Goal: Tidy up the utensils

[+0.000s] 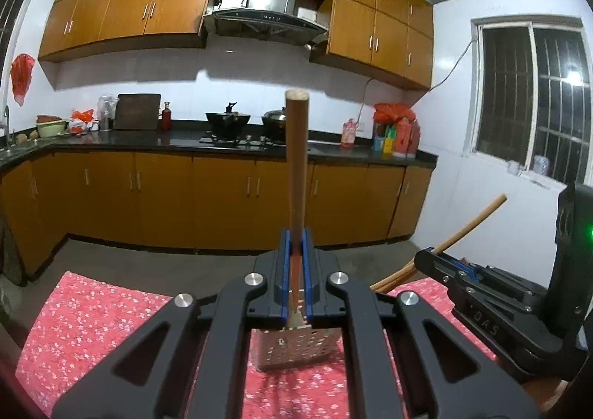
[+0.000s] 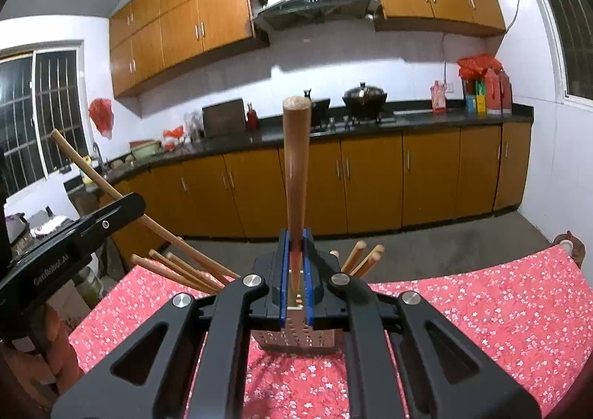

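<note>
left gripper (image 1: 295,244) clamped on a wooden-handled slotted spatula (image 1: 296,167), right gripper (image 2: 295,244) clamped on another spatula (image 2: 296,174); both above the red tablecloth (image 2: 481,307), bare floor (image 1: 166,263) beyond its far edge.

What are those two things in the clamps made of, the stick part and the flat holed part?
Each utensil's handle looks like wood: warm brown, matte, rounded end, faint grain. The perforated head below it looks like metal, probably stainless steel: grey, dully shiny, with punched holes. The one in the right gripper looks the same, wooden handle over a perforated metal head.
</note>
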Demonstrator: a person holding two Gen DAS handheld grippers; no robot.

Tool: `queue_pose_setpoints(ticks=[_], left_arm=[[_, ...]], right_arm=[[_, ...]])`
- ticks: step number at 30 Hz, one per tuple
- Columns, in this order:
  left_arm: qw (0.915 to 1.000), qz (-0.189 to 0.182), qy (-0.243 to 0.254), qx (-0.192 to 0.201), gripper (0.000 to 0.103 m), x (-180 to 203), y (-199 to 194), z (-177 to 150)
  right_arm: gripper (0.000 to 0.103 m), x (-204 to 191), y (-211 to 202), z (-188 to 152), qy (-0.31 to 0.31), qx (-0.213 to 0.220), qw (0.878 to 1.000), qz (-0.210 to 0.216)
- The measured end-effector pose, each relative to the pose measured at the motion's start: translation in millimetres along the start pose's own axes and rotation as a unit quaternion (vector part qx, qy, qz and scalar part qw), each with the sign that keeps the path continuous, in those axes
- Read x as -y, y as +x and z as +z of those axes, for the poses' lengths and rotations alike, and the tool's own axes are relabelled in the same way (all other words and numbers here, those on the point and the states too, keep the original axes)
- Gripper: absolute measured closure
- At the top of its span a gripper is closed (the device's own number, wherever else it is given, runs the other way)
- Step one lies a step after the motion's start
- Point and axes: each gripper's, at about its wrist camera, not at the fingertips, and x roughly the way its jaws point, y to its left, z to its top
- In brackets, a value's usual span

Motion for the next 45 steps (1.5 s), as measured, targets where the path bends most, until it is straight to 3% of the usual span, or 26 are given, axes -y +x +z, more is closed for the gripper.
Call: queue_pose_setpoints(ticks=[11,16,18,20,23,25,27,31,35,39,45], left_arm=[[0.9988,-0.013,-0.027,-0.039,0.095,-16.6,34.7,-15.8],[0.9989,-0.016,-0.035,-0.028,0.082,-21.6,28.3,-12.6],[0.9988,-0.017,-0.040,-0.022,0.080,-24.6,24.2,-11.7],[0.9987,-0.019,-0.046,-0.014,0.077,-27.6,17.2,-10.1],[0.9983,-0.021,-0.053,0.002,0.072,-32.2,2.9,-6.6],[0.9981,-0.022,-0.056,0.011,0.070,-33.7,-6.4,-4.3],[0.9980,-0.020,-0.056,0.022,0.063,-38.0,-18.4,-3.8],[0.9987,0.000,-0.041,0.029,0.050,-46.2,-38.6,-14.8],[0.9988,0.037,-0.014,0.027,0.029,-53.3,-57.3,-39.6],[0.9973,0.071,0.009,0.017,0.009,-57.0,-69.8,-69.6],[0.9937,0.109,0.026,0.000,0.004,-60.0,-86.0,-113.6]], right_arm=[[0.095,2.0,23.1,-9.1,0.003,-0.031,0.999,-0.010],[0.091,4.3,26.1,-5.6,0.020,-0.029,0.999,-0.006],[0.077,5.2,25.0,-5.1,0.026,-0.026,0.999,-0.005],[0.070,4.7,19.7,-3.5,0.027,-0.015,1.000,-0.007],[0.068,3.1,8.6,-0.7,0.025,0.003,1.000,-0.007],[0.061,2.7,-1.7,1.2,0.024,0.018,0.999,-0.010],[0.047,2.8,-11.6,2.2,0.021,0.033,0.999,-0.017],[0.030,0.6,-34.2,-8.3,0.000,0.059,0.997,-0.039],[0.012,-3.2,-47.9,-29.3,-0.018,0.068,0.996,-0.059],[0.007,-9.7,-52.9,-51.8,-0.032,0.062,0.995,-0.070],[0.002,-21.6,-62.5,-85.0,-0.041,0.059,0.994,-0.080]])
